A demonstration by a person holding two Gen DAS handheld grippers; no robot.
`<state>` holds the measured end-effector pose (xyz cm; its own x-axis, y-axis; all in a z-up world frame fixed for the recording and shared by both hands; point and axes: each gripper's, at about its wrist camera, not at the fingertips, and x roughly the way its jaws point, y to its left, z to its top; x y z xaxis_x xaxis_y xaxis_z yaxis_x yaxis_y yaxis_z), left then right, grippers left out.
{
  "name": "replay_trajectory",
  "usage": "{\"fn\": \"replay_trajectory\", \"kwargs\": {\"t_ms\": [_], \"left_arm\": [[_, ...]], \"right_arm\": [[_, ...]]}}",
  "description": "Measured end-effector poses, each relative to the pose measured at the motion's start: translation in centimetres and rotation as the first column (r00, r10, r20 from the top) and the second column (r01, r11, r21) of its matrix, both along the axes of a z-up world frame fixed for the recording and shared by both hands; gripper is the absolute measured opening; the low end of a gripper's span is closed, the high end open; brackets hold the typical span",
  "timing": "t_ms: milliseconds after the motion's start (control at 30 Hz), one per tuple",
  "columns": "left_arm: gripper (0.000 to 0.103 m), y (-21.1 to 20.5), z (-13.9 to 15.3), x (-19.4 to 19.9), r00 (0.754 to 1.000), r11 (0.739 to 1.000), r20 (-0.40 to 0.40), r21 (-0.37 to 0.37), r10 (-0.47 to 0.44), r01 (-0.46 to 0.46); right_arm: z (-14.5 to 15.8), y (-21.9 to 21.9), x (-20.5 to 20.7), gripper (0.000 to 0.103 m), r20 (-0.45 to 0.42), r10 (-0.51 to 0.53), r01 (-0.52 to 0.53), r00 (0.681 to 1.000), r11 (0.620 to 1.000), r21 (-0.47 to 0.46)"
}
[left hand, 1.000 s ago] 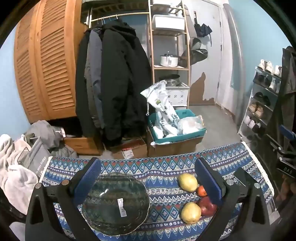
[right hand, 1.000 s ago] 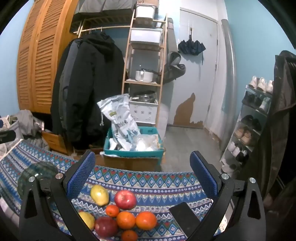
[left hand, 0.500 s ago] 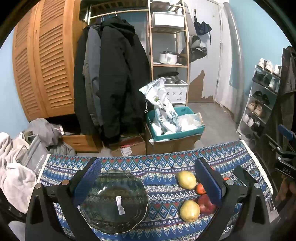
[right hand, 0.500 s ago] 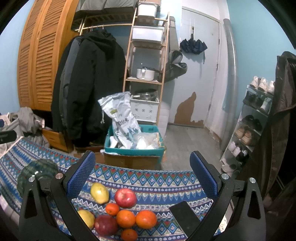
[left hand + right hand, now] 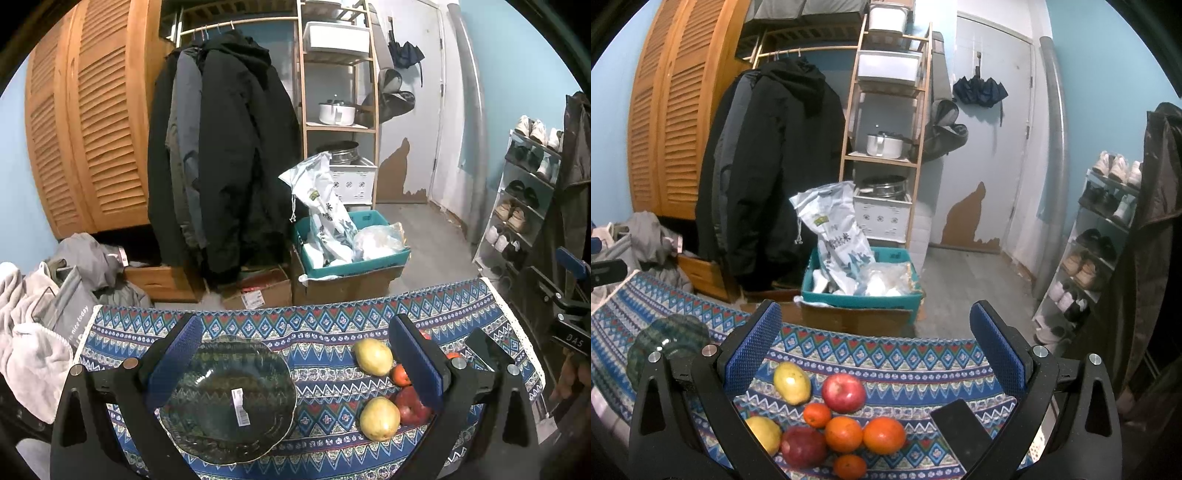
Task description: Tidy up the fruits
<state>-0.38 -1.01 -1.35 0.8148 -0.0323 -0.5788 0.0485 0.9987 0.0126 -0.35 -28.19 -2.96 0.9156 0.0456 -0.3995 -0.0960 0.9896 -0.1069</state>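
Blue-padded jaws are held wide on both the left gripper (image 5: 295,354) and the right gripper (image 5: 875,343), nothing gripped. Just ahead of the right tool, fruit is clustered on the patterned cloth (image 5: 886,350): oranges (image 5: 884,435), a red apple (image 5: 844,392), a yellow pear (image 5: 792,383). Below the left tool, a glass bowl (image 5: 227,398) lies empty. No fruit appears moved yet; a first pick is judged next, calling for closing around one piece.

Black coat (image 5: 229,155) hanging; phone (image 5: 964,432) on patterned cloth (image 5: 886,358).
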Motion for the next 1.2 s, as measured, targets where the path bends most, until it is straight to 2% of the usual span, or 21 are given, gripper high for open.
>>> {"fn": "replay_trajectory", "kwargs": {"t_ms": [1200], "left_arm": [[0.102,-0.14,-0.18,0.58,0.999,1.000,-0.034,0.007,0.000,0.000]], "right_arm": [[0.13,0.09,0.06,0.100,-0.002,0.000,0.000,1.000,1.000,-0.001]]}}
